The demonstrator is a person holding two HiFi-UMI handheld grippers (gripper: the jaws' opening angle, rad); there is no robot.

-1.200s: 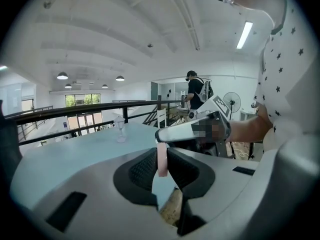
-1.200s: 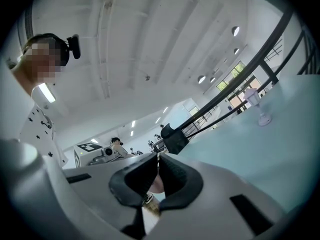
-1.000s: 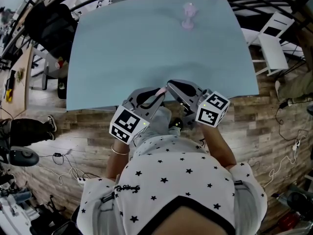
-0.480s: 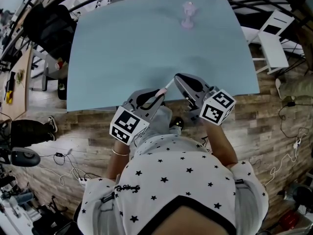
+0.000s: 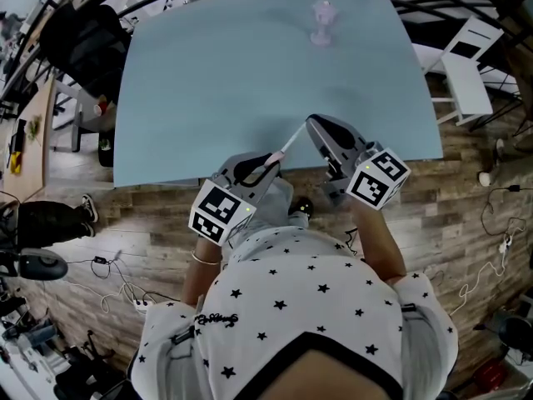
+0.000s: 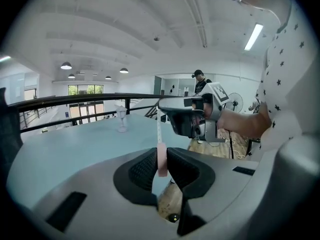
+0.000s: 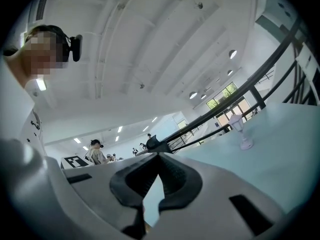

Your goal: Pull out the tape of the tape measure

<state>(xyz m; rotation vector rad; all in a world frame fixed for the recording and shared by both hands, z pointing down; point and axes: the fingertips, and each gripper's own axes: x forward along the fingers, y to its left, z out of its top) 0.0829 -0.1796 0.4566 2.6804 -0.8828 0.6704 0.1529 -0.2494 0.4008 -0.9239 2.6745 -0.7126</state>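
Mid-pull, lower centre of the head view: my left gripper (image 5: pixel 268 160) is clamped on the pink tape measure (image 6: pixel 162 160), and my right gripper (image 5: pixel 310 123) is pinching the tape (image 5: pixel 291 142) tip. Next I'd spread them wider, keeping it straight.

**Layout: near edge of surface**

Both grippers sit over the near edge of the surface (image 5: pixel 208 73). The left gripper (image 5: pixel 274 158) is left of the right gripper (image 5: pixel 310 124) and nearer the person. The tape measure (image 6: pixel 162 160) sits between the left fingers. Its tape (image 5: pixel 291 140) runs forward-right to the closed right fingers. A small ornament (image 5: pixel 321 23) stands at the far edge, right of centre. A chair (image 5: pixel 466 73) stands on the floor (image 5: pixel 466 190), right of the surface.
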